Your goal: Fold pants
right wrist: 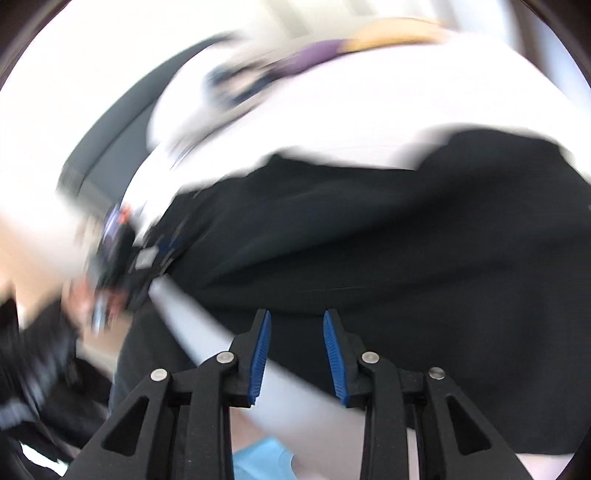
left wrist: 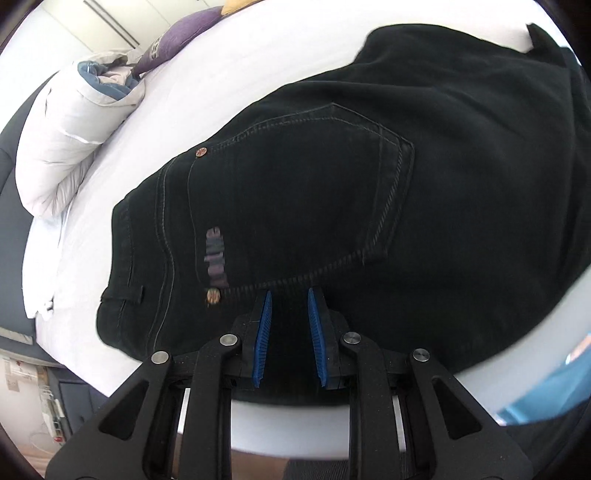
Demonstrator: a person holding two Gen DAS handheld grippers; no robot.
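left wrist view first: the black pants (left wrist: 332, 177) lie spread flat on the white bed (left wrist: 207, 85), and they fill nearly everything ahead of the left fingers (left wrist: 290, 293). straight beyond the fingertips sits the back pocket (left wrist: 314, 177) with its pale stitching, a copper rivet (left wrist: 201, 151) at its far left corner. the waistband (left wrist: 125, 266) runs off to the left of the fingers, belt loop showing. the two blue pads (left wrist: 263, 332) stand a narrow gap apart, over the dark cloth near the pants' near edge. is fabric pinched between them? cannot tell, the gap shows only black. far off to the left of the fingers there's a rolled white duvet (left wrist: 70, 140), and past it a purple pillow (left wrist: 184, 33) up at the head of the bed. a sliver of blue sleeve (left wrist: 554, 387) shows to the right of the fingers.

over to the right wrist view, and it is heavily blurred. the right fingers (right wrist: 297, 317) stand parted, blue pads (right wrist: 336, 362) clearly apart, released, nothing gripped between them. the pants (right wrist: 369, 240) stretch across ahead of them and out to the right, with the bed's white edge (right wrist: 207, 321) cutting diagonally under the left finger. to the left of these fingers, smeared but readable, is the other gripper (right wrist: 122, 254), sitting at the left end of the pants. beyond the pants the bed (right wrist: 332, 96) carries on white, a streak of purple pillow (right wrist: 314, 55) at the far side.
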